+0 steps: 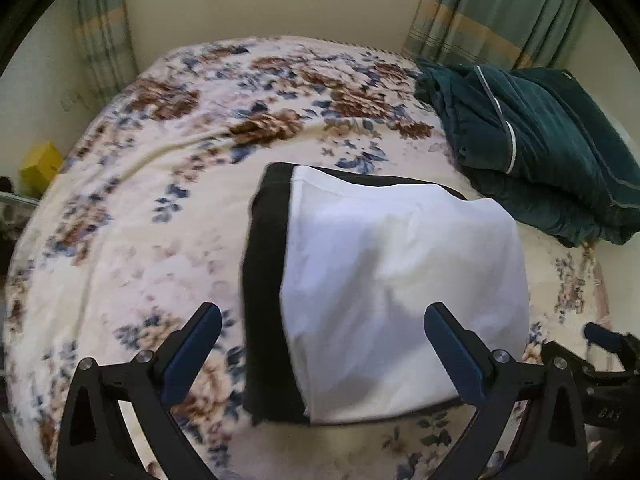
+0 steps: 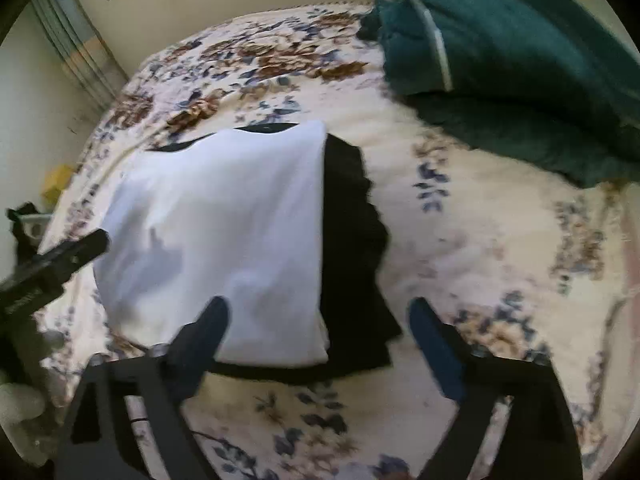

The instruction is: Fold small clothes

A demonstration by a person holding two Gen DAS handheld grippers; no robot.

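Observation:
A folded white garment (image 1: 400, 280) lies on top of a folded black garment (image 1: 264, 280) on the floral bedspread (image 1: 140, 220). My left gripper (image 1: 322, 320) is open and empty, just in front of the stack. In the right wrist view the white garment (image 2: 224, 232) covers most of the black garment (image 2: 356, 260). My right gripper (image 2: 318, 316) is open and empty, near the stack's front right corner. The left gripper shows at the left edge of the right wrist view (image 2: 80, 248). The right gripper shows at the right edge of the left wrist view (image 1: 600, 336).
A dark green bundle of bedding (image 1: 540, 148) lies at the bed's far right, also in the right wrist view (image 2: 520, 60). Curtains (image 1: 500, 8) and a wall stand behind the bed. A yellow box (image 1: 40, 164) sits beside the bed on the left.

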